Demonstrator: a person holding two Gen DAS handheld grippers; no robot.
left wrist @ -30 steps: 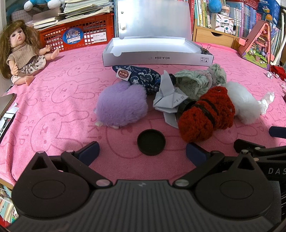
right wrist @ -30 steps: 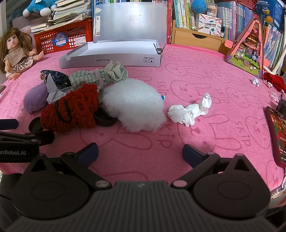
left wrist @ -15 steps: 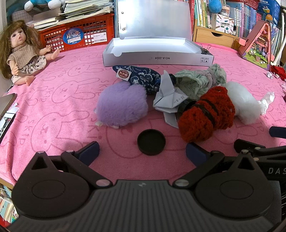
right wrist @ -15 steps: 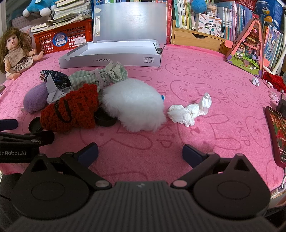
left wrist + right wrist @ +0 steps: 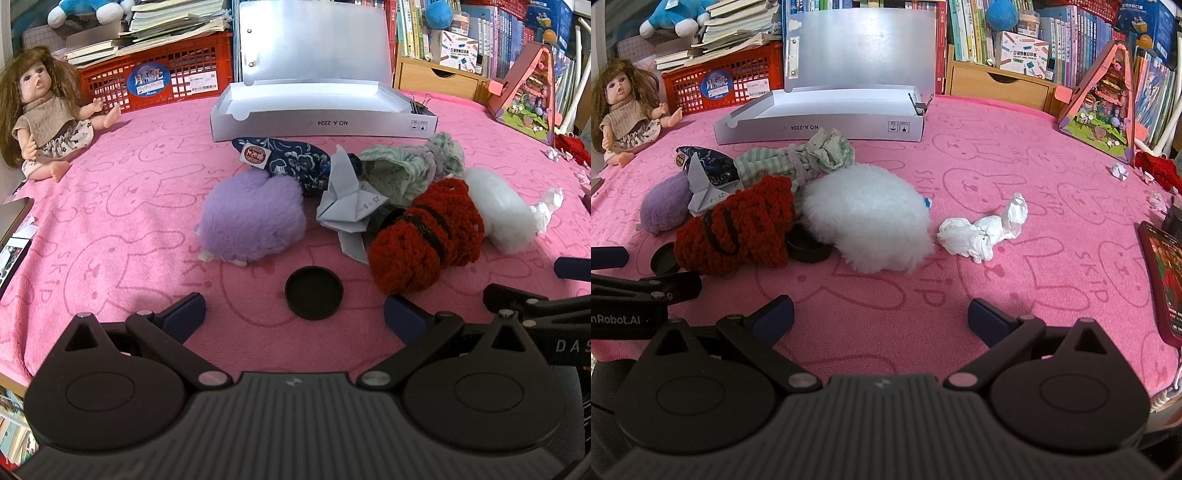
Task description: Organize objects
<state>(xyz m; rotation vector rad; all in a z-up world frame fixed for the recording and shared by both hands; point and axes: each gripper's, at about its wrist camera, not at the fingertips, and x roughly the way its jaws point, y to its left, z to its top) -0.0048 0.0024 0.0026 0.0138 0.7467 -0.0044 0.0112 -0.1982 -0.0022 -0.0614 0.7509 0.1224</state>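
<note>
Each hand-held gripper, left (image 5: pixel 293 314) and right (image 5: pixel 881 314), hovers spread wide and empty over the pink worktop (image 5: pixel 1015 162). The open grey box (image 5: pixel 321 118) waits behind the pile. The white plush (image 5: pixel 866 218), red crochet piece (image 5: pixel 424 236) and purple plush (image 5: pixel 253 216) press together, so lifting one risks dragging neighbours. The thin black lid (image 5: pixel 314 292) could slip from a pinch.
</note>
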